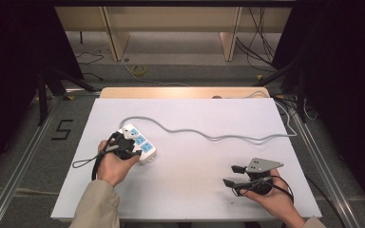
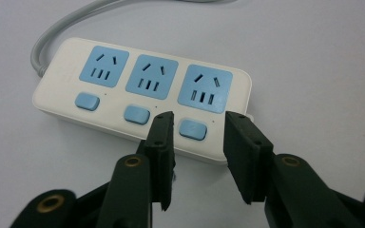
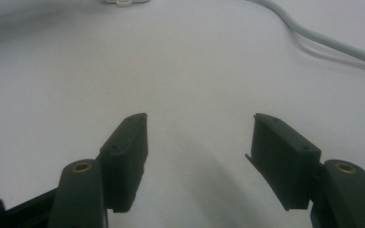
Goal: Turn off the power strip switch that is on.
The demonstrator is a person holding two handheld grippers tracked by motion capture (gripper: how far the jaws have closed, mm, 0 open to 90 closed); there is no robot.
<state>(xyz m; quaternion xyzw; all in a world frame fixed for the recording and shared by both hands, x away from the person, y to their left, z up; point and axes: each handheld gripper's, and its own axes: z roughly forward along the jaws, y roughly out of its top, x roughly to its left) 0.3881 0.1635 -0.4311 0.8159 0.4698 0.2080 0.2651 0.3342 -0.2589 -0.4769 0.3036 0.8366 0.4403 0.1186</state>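
A white power strip [image 2: 138, 90] with three blue sockets and three blue switches lies left of the table's middle [image 1: 140, 142]. Its grey cable [image 1: 209, 134] snakes off to the right edge. My left gripper [image 2: 200, 119] is open and hovers just above the strip's near edge, its jaws on either side of the third blue switch [image 2: 191, 129] without touching it. In the high view the left gripper [image 1: 130, 147] sits over the strip. My right gripper [image 1: 232, 175] is open near the front right, and the right gripper [image 3: 199, 128] has only bare table between its jaws.
The white table top [image 1: 195, 190] has open surface between the two hands. The grey cable [image 3: 323, 42] crosses the upper right of the right gripper view. Beyond the table's far edge lie a floor with loose cables [image 1: 261, 47] and wooden furniture legs [image 1: 116, 38].
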